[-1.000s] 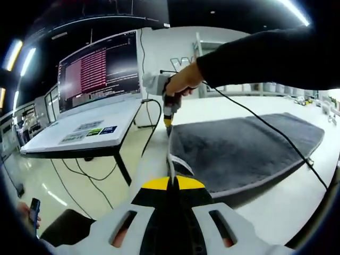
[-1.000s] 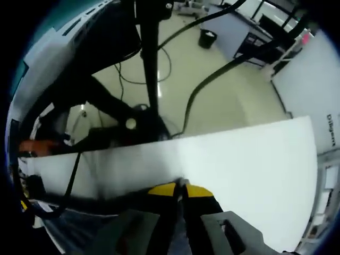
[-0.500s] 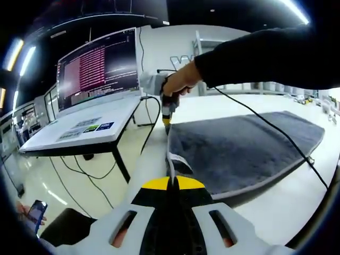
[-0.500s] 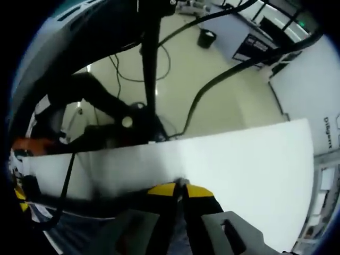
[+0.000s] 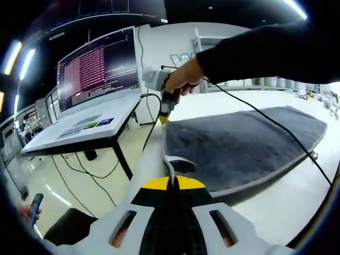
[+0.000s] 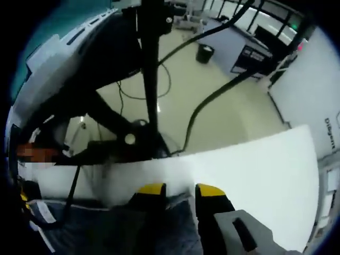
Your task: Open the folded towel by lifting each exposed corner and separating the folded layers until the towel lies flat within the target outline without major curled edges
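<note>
I am spreading the grey towel (image 5: pixel 241 143) out on the white worktop (image 5: pixel 297 196), where it is lying mostly opened, with its near edge running between my two hands. My left hand-held gripper (image 5: pixel 171 183) is clenched on the towel's near corner, where a pale tag (image 5: pixel 178 160) is sticking up just beyond the yellow tips. My right hand-held gripper (image 6: pixel 179 190) is standing released, yellow-tipped jaws apart, over the towel's far corner at the worktop's edge; in the left gripper view I am seeing it held in my hand (image 5: pixel 183 79) at that same corner. To finish well, I judge I should be keeping that edge taut and low, then setting the corners down squarely so nothing curls. The towel is looking plush, thick and limp, with a stitched hem; the worktop is smooth and matte. I cannot make out the target outline.
</note>
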`<state>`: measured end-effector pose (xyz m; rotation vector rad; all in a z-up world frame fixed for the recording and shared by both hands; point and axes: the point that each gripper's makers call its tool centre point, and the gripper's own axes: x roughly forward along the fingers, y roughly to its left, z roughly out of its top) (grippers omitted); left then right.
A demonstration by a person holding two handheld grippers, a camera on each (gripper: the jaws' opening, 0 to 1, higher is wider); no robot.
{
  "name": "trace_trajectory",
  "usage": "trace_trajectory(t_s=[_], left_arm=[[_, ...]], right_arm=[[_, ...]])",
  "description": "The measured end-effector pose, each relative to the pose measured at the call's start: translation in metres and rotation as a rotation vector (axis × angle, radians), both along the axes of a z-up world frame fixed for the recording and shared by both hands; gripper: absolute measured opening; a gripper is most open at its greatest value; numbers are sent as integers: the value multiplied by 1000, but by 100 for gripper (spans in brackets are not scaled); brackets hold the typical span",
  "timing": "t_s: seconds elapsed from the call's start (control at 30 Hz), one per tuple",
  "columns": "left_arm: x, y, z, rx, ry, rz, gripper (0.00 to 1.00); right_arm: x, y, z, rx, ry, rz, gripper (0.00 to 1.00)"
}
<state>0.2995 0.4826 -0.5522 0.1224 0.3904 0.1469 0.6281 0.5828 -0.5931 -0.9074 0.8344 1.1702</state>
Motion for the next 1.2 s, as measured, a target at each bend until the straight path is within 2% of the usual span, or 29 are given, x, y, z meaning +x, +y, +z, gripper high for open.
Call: trace_trajectory(t_s=[0.1,0.2,0.3,0.33,0.37,0.43,0.5,0.53,0.57,0.6,0.67,0.73,0.8,0.9,0.97,1.03,1.2], left_arm=[[-1,2,0,14,-5,12,5],[-2,6,3,49,-13,26,14],[-3,8,6,68,-26,35,18],[-3,9,8,72,-31,37,21],[-2,9,9,77,-38,38,25],[-2,10,13,94,-54,42,36],[-1,11,15,107,-65,54,46],[-1,12,16,110,-70,61,53],[-1,13,17,111,-70,65,58],[-1,13,16,112,-65,68,63],[0,14,14,115,-58,68,82],[3,15,19,134,-94,76,99],[2,16,17,117,-81,88,100],[0,17,19,79,-97,96,100],[0,18,21,65,-106,104,100],[0,16,21,68,-104,97,100],[4,9,24,52,-103,79,100]], right_arm=[[-1,8,3,12,-21,26,30],[-7,4,7,44,-33,29,41],[-6,7,9,61,-43,34,51],[-13,1,9,67,-42,33,53],[-32,-21,8,71,-40,30,56],[-23,-11,10,79,-47,29,63],[-28,-24,15,102,-64,25,76],[-28,-25,17,115,-76,19,83],[-27,-27,18,126,-82,19,96],[-22,-29,19,131,-108,8,99],[-18,-39,20,113,-142,-8,100],[-20,-44,20,112,-138,-5,100],[-19,-41,19,110,-125,-19,100],[-7,-37,22,118,-133,-24,100],[-8,-39,26,140,-146,-27,100],[-19,-48,30,166,-143,-34,100],[-12,-50,43,216,-141,-49,100]])
